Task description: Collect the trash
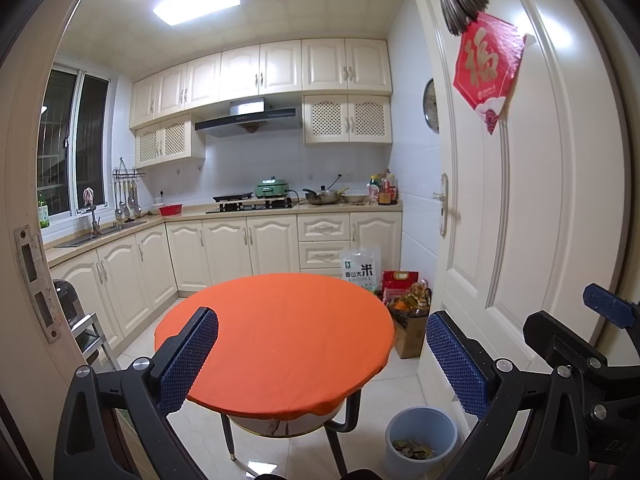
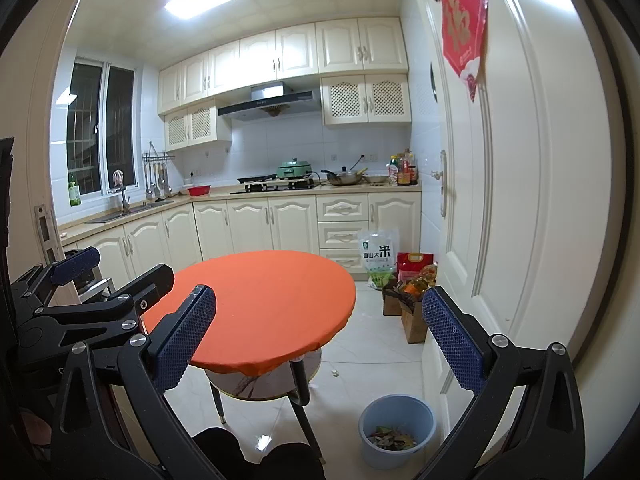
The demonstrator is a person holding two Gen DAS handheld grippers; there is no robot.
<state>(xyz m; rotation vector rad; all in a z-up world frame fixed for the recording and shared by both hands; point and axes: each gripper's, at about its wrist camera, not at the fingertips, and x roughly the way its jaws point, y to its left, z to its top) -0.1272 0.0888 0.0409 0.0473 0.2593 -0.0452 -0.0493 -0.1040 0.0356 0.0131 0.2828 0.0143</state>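
- Left gripper (image 1: 320, 360) and right gripper (image 2: 320, 344): fingers apart, holding nothing.
- Bin (image 2: 396, 416) upright on floor, mouth up, right of table (image 2: 256, 300).
- Trash (image 2: 392, 438) lies inside bin.

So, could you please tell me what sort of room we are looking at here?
A home kitchen, most likely: cream wooden cabinets line the walls, a black range hood hangs above the gas hob, and a steel sink sits under the window.

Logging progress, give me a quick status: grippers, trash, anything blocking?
Left gripper and right gripper: jaws open, empty. Bin on floor, holds litter. White scrap on floor beside orange table. No blockage.
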